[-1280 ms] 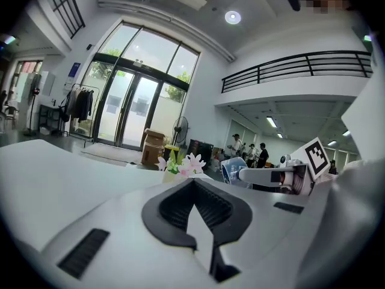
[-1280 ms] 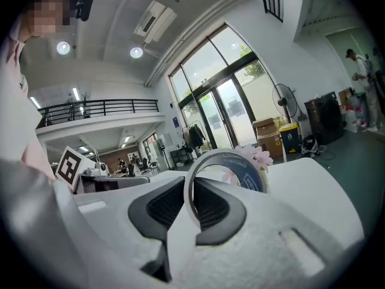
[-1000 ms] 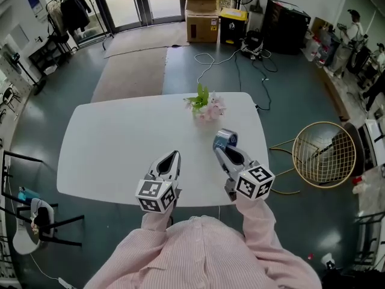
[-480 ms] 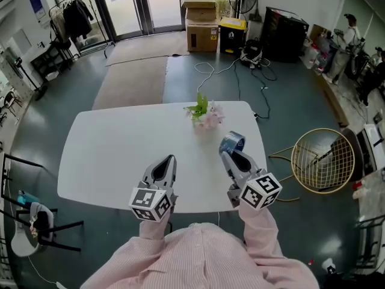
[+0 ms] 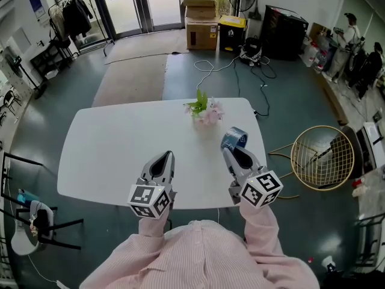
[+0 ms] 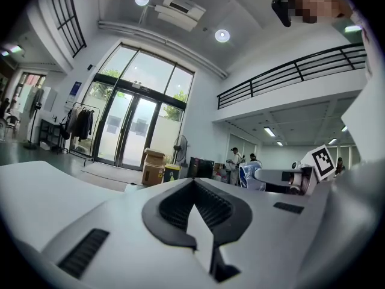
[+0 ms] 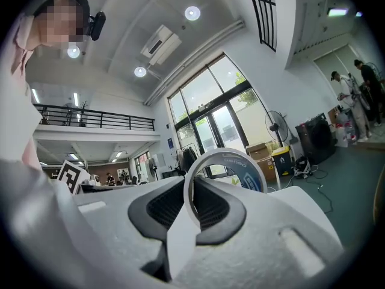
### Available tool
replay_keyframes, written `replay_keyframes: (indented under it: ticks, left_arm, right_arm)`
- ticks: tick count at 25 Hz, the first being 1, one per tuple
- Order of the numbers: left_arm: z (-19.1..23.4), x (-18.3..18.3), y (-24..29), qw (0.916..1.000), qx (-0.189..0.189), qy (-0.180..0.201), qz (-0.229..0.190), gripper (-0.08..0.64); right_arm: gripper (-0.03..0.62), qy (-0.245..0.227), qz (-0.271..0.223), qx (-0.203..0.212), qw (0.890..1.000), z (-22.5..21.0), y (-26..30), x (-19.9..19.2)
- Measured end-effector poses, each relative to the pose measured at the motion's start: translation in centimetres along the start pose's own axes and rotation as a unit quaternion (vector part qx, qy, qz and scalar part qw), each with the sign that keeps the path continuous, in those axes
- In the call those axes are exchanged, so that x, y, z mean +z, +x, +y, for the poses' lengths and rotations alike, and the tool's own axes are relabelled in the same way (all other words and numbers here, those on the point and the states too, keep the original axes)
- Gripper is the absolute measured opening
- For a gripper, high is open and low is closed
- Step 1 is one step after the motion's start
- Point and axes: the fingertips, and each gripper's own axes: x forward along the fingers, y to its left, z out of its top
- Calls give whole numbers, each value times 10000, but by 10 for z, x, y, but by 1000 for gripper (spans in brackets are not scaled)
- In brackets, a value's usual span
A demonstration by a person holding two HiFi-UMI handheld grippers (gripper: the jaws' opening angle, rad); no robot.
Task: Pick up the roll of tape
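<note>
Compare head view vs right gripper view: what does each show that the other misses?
Head view only: the white table, the flowers on it, and the round wire basket on the floor.
Right gripper view only: the ceiling lights, the balcony railing, and the fingers of the right gripper clamped on the wall of the roll of tape.
Shared: that gripper holding the roll, plus the glass doors and cardboard boxes.
</note>
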Motion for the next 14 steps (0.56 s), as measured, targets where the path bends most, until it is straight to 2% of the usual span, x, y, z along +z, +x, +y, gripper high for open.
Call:
replay_keyframes:
  ticks: [14]
  left_arm:
    - [8,-4,-7,9999,91,-35,120,0]
  right_arm:
    - [49,-60,14,-71,10000,0,-2,-1]
